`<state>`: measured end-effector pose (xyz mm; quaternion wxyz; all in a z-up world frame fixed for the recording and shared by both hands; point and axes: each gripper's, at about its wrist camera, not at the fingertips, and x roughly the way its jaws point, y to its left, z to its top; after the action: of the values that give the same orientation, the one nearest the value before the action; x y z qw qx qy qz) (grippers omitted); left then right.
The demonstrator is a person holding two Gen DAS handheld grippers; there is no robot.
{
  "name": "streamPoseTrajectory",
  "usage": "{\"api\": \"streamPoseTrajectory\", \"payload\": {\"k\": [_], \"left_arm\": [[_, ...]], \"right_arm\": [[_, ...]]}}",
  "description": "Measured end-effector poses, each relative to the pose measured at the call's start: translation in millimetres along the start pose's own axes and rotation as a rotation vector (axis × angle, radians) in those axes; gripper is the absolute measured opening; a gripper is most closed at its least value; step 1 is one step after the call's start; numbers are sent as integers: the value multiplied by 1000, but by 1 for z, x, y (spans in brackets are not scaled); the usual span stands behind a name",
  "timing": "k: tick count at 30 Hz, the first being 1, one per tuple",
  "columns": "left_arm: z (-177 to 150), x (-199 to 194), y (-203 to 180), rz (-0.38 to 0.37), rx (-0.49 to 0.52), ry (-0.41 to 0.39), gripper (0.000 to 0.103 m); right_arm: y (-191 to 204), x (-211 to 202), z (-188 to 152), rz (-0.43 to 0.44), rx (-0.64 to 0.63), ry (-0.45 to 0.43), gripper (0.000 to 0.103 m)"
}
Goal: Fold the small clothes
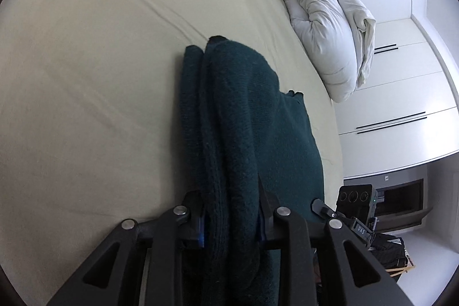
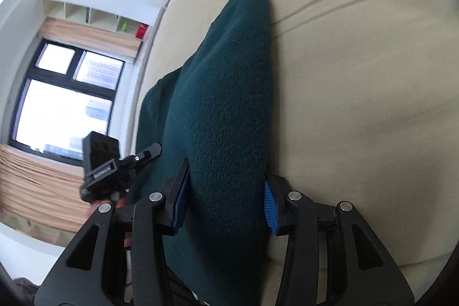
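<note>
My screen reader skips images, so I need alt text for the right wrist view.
The right gripper is clamped on a bunched dark green knit garment above a beige bed sheet. The left gripper shows at left, in front of a bright window.

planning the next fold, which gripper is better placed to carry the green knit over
Probably neither alone: the left gripper and right gripper each have jaws clamped on the dark green knit, bunched above the bed sheet. Move both together.
</note>
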<state>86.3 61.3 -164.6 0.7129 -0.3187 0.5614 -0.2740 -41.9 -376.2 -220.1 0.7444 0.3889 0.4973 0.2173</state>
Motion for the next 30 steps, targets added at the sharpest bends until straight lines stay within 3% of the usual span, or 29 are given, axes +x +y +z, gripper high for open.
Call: {"api": "streamPoseTrajectory", "payload": {"k": [5,9,12,14,18,21,25,27,30], "left_arm": [[-4,-7,0,-2,-4,-19,31],[-8,-30,-9,66,19,-94,32],[-11,-59,-35,145,100,-189,32],[-15,-69,-54,147,171,-210,32],[-27,-58,-87,98,281,-173,33],[-35,-28,-77,145,283,-110,33],[-46,-16,-50,136,222,-76,30],[-52,-19,-43,120,224,-80,29],[-56,-19,-38,96,233,-87,29]], "right_arm": [[4,-1,-2,-20,-22,-13,45],[16,-10,5,-78,-22,-39,48],[17,-33,5,-134,-27,-80,49],[24,-54,4,-152,-44,-119,50],[52,-69,6,-23,-86,-132,50],[63,-56,0,78,-103,-71,50],[58,-18,-12,71,-50,15,48],[47,-15,-22,131,-13,29,48],[39,-17,-37,118,-12,54,48]]}}
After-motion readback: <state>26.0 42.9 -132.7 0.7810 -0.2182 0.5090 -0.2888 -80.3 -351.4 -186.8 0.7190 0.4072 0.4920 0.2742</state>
